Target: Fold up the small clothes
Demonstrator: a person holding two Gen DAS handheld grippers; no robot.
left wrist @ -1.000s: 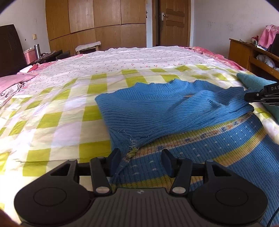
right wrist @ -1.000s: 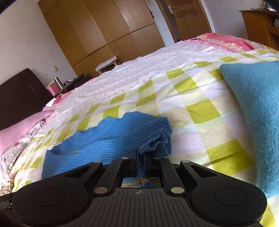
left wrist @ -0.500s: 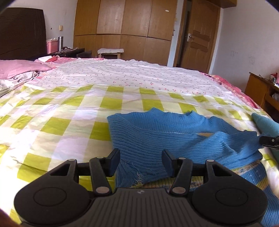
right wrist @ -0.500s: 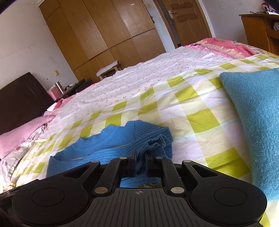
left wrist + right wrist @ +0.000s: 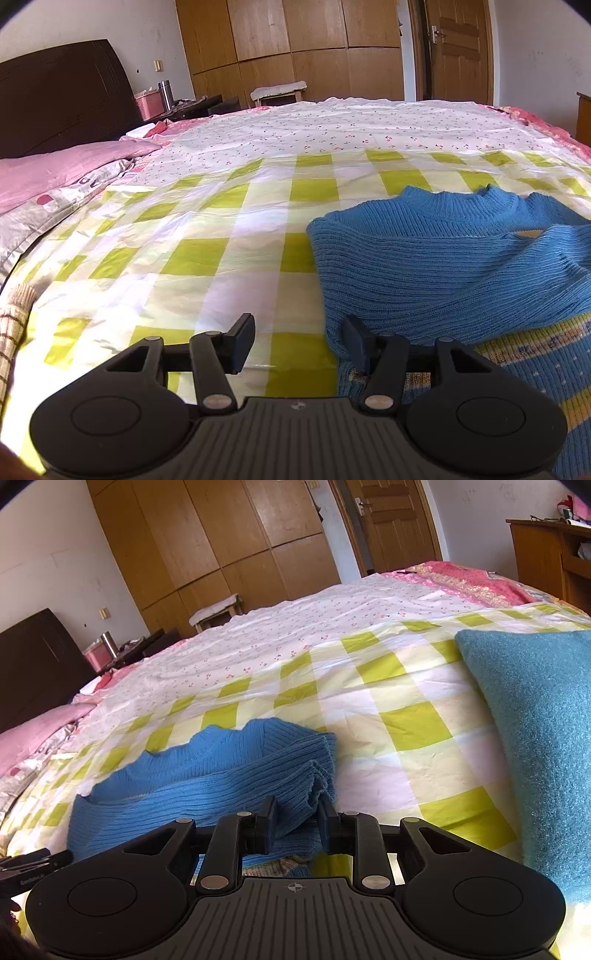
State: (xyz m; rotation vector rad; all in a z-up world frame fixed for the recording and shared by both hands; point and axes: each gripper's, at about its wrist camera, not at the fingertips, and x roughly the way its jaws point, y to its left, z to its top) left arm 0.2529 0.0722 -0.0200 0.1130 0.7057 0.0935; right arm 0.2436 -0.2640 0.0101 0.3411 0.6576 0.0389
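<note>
Right wrist view: the right claw, clamped on the folded sleeve a second ago, is seen opening, with the blue sweater loose between its pads on the bed. Beyond, to its left, the empty left claw has been swung half-wide off the knit. The sleeve fold is judged released.

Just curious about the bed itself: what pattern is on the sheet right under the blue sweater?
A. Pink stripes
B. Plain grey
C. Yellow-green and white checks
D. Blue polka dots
C: the blue sweater lies on a checked sheet of yellow-green and white squares; the small-flower sheet only begins farther back.
</note>
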